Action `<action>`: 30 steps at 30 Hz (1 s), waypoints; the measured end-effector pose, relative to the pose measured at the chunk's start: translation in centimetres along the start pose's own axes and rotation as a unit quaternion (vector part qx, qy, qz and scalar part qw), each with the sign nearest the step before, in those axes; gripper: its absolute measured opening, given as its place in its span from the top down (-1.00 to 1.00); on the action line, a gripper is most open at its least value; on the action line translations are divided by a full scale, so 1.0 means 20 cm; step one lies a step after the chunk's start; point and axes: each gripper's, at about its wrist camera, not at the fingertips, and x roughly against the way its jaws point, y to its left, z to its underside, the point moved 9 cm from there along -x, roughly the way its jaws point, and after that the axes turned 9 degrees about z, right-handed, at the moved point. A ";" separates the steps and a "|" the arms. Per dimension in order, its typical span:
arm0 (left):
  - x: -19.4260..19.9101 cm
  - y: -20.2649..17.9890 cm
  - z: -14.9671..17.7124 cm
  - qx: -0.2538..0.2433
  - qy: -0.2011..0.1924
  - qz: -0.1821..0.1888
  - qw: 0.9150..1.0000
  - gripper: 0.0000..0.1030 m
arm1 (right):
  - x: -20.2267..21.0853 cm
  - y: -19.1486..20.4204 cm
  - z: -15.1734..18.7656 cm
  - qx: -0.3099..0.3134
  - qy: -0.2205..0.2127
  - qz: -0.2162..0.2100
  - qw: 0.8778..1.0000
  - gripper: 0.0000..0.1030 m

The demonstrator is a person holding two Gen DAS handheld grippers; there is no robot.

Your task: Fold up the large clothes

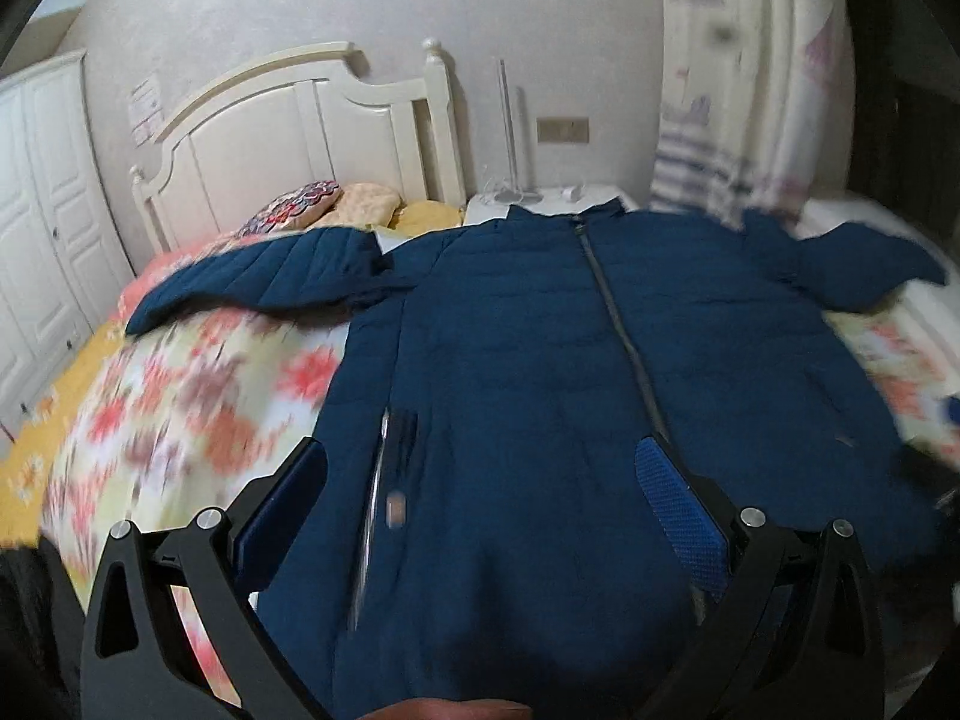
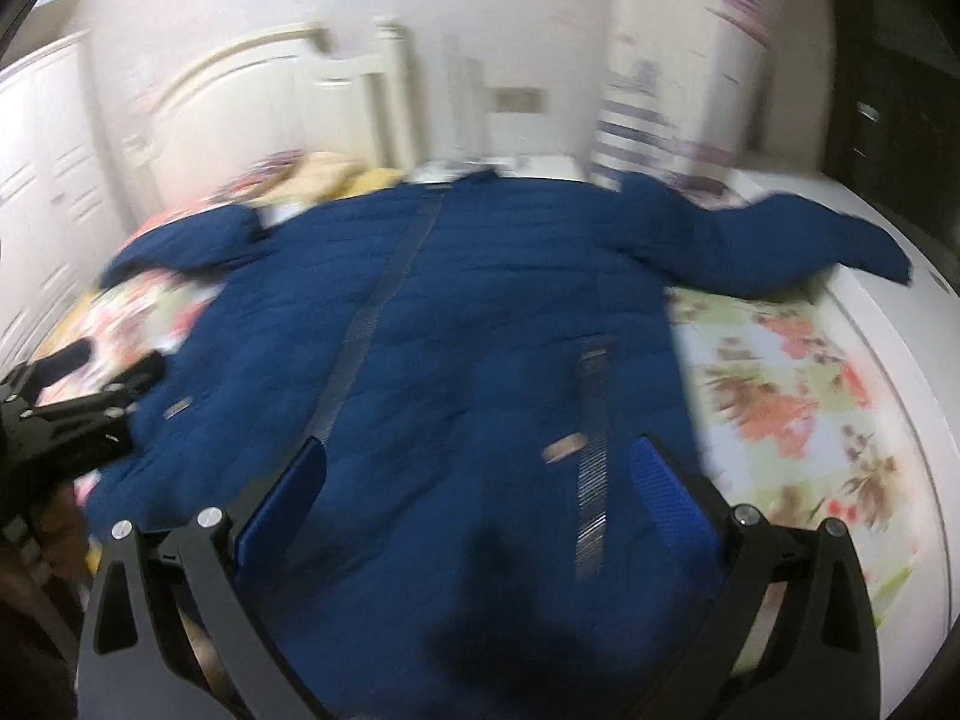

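Blue and puffy, the big jacket (image 1: 540, 330) lies flat on the bed (image 1: 180, 408), front side up, with its grey zipper (image 1: 618, 324) running down the middle. One sleeve (image 1: 258, 282) sticks out toward 9 o'clock and the other sleeve (image 1: 852, 270) sticks out toward 3 o'clock. Under the jacket is a flowery blanket (image 2: 792, 396) in pink, white and green. The left gripper (image 1: 480, 486) hangs over the bottom part of the jacket, and its two fingers are spread wide with nothing between them. The right gripper (image 2: 480, 480) is over the bottom of the jacket too, and it is spread wide and holds nothing. In the right wrist view, the left gripper shows at 9 o'clock, near the edge of the jacket. Pillows (image 1: 336, 204) sit at about 11 o'clock by the white headboard (image 1: 300, 132). A white wardrobe (image 1: 42, 228) stands at 9 o'clock. Both views are blurry.
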 end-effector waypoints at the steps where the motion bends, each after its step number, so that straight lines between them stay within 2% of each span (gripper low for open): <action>1: -0.12 0.01 -0.06 -0.008 0.012 -0.006 1.000 -0.91 | -0.09 -0.10 -0.06 -0.019 0.006 0.015 1.000 -0.95; 5: -0.51 0.05 -0.21 -0.011 0.056 -0.005 0.998 -0.91 | -0.43 -0.49 -0.25 -0.122 0.033 0.036 0.991 -0.95; 9: -0.83 0.09 -0.29 0.004 0.099 0.008 0.995 -0.91 | -0.80 -0.91 -0.41 -0.218 0.054 0.077 0.971 -0.95; 11: -0.95 0.11 -0.27 0.008 0.122 0.004 0.993 -0.91 | -0.94 -1.04 -0.45 -0.253 0.068 0.089 0.961 -0.95; 13: -1.05 0.13 -0.21 -0.003 0.142 0.000 0.990 -0.91 | -1.04 -1.14 -0.50 -0.268 0.069 0.100 0.956 -0.95; 14: -1.06 0.13 -0.21 0.003 0.113 0.019 0.993 -0.91 | -1.08 -1.17 -0.52 -0.272 0.071 0.108 0.954 -0.95; 17: -1.07 0.18 -0.19 0.057 0.122 0.073 0.988 -0.91 | -1.19 -1.23 -0.56 -0.282 0.074 0.116 0.950 -0.95; 20: -1.07 0.17 -0.19 0.047 0.123 0.064 0.989 -0.91 | -1.25 -1.25 -0.60 -0.277 0.072 0.127 0.950 -0.80; 21: -1.08 0.17 -0.19 0.048 0.123 0.065 0.989 -0.91 | -1.27 -1.25 -0.62 -0.273 0.065 0.131 0.951 -0.58; 22: -1.08 0.16 -0.19 0.049 0.122 0.066 0.989 -0.91 | -1.27 -1.25 -0.64 -0.271 0.060 0.134 0.951 -0.14; 23: -1.09 0.16 -0.20 0.049 0.122 0.066 0.989 -0.91 | -1.25 -1.25 -0.66 -0.268 0.049 0.146 0.951 0.11; 24: -1.09 0.16 -0.20 0.049 0.122 0.067 0.989 -0.91 | -1.23 -1.24 -0.69 -0.266 0.032 0.154 0.951 0.62; 25: -1.09 0.16 -0.19 0.049 0.122 0.067 0.989 -0.91 | -1.19 -1.23 -0.72 -0.265 0.017 0.151 0.952 0.78; 27: -1.09 0.16 -0.18 0.049 0.121 0.066 0.989 -0.91 | -1.07 -1.06 -0.87 -0.241 -0.036 0.120 0.962 0.82; 28: -1.09 0.15 -0.19 0.049 0.121 0.066 0.989 -0.91 | -1.03 -0.98 -0.92 -0.226 -0.049 0.109 0.967 0.82; 30: -1.10 0.15 -0.19 0.049 0.122 0.066 0.989 -0.91 | -0.93 -0.66 -1.08 -0.166 -0.082 0.054 0.981 0.83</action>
